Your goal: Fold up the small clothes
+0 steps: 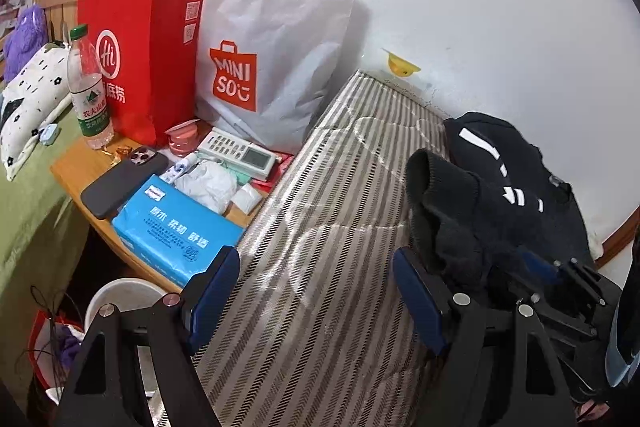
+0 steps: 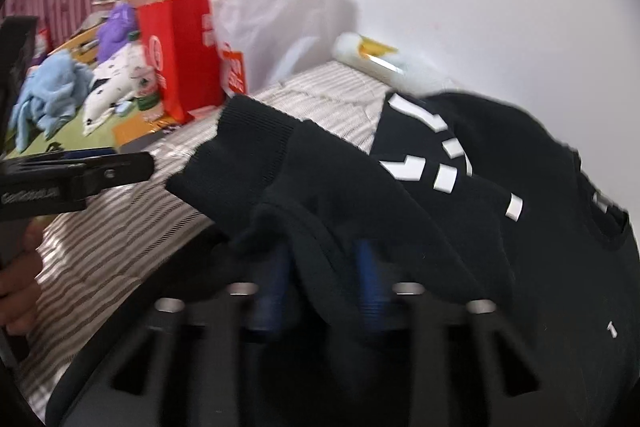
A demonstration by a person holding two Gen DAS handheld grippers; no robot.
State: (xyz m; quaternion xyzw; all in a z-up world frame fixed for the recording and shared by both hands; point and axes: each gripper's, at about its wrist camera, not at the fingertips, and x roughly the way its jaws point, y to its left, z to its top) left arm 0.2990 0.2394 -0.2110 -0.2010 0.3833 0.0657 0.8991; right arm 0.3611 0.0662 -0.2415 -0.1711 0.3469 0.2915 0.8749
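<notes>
A black sweatshirt [image 1: 520, 195] with white markings lies bunched at the right of a striped mattress [image 1: 320, 227]. My left gripper [image 1: 316, 291] is open and empty above the mattress, left of the garment. My right gripper [image 2: 326, 283] is shut on a fold of the sweatshirt [image 2: 440, 211] near its ribbed cuff [image 2: 248, 147] and holds it lifted. The right gripper also shows at the lower right of the left wrist view [image 1: 560, 279]. The left gripper shows at the left of the right wrist view [image 2: 92, 175].
A wooden side table [image 1: 76, 167] left of the mattress holds a red paper bag [image 1: 140, 55], a grey MINISO bag [image 1: 272, 47], a water bottle [image 1: 86, 87], a phone [image 1: 124, 183], a remote [image 1: 238, 151] and a blue tissue pack [image 1: 176, 231]. A white wall [image 1: 480, 7] runs behind.
</notes>
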